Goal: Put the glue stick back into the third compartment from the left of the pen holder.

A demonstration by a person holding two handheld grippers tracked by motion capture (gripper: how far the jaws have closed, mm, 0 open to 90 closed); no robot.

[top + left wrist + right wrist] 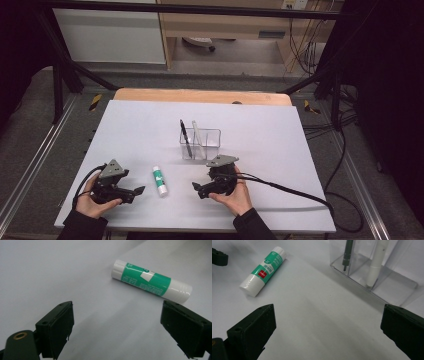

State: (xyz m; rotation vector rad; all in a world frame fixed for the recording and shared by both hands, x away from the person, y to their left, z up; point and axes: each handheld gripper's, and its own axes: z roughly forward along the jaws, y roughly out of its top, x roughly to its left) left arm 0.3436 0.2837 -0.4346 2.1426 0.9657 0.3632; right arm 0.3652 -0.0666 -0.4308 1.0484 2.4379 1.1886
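High view, item by item, as I log it from my station. Table: flat, pale lavender-white sheet, matte and smooth, over a wooden top whose far edge shows as a tan strip.

Glue stick: short cylinder of glossy white plastic with a green printed label round its middle. It lies flat on the sheet between my two grippers, long axis running roughly toward and away from me, touching neither.

Left gripper: black, angular body with a grey three-cornered plate on top, held low over the near left of the sheet, tips pointing at the glue stick. In the left gripper view I see its jaws spread wide, flat black blocks with square edges, nothing between them; the glue stick lies just ahead and slightly to the right.

Right gripper: same build, cable trailing off to the right, held near the centre front. In the right gripper view its jaws also stand well apart, empty.

Holder: clear plastic box, rectangular, divided into compartments, standing behind the right gripper. One compartment holds a dark pen, slim and leaning; the next holds a white pen, also leaning.
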